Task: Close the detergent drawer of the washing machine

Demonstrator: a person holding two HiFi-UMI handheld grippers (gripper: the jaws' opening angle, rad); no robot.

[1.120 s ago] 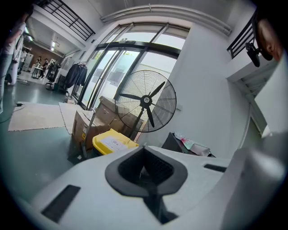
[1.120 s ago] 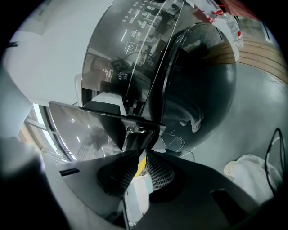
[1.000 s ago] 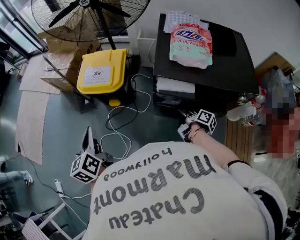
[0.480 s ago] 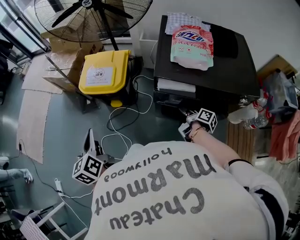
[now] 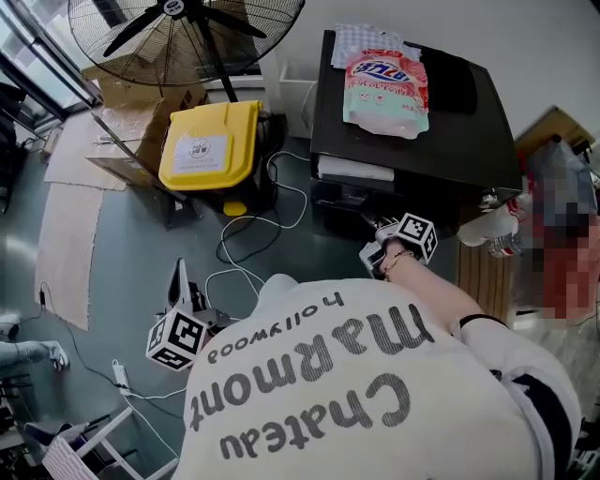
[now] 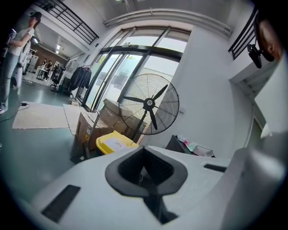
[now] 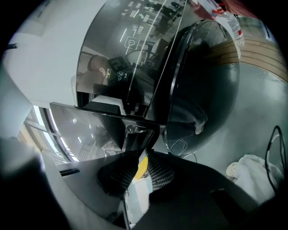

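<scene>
The black washing machine (image 5: pixel 412 141) stands at the top of the head view, its detergent drawer (image 5: pixel 354 170) pulled out at the front left and showing white. In the right gripper view the drawer's glossy dark front (image 7: pixel 96 130) juts toward me beside the round door (image 7: pixel 202 90). My right gripper (image 5: pixel 377 242) is at the machine's front. Its jaws (image 7: pixel 140 158) are closed on the drawer front's edge, with a pale strip with a yellow patch between the pads. My left gripper (image 5: pixel 178 281) hangs low at the left, away from the machine, shut (image 6: pixel 145 150) and holding nothing.
A pink detergent pouch (image 5: pixel 385 80) lies on the machine's top. A yellow-lidded bin (image 5: pixel 206 145), a floor fan (image 5: pixel 183 28) and cardboard boxes (image 5: pixel 122 89) stand to the left. Cables (image 5: pixel 248 234) trail over the floor. A plastic bottle (image 5: pixel 487 225) and a wooden board (image 5: pixel 478 277) are at the right.
</scene>
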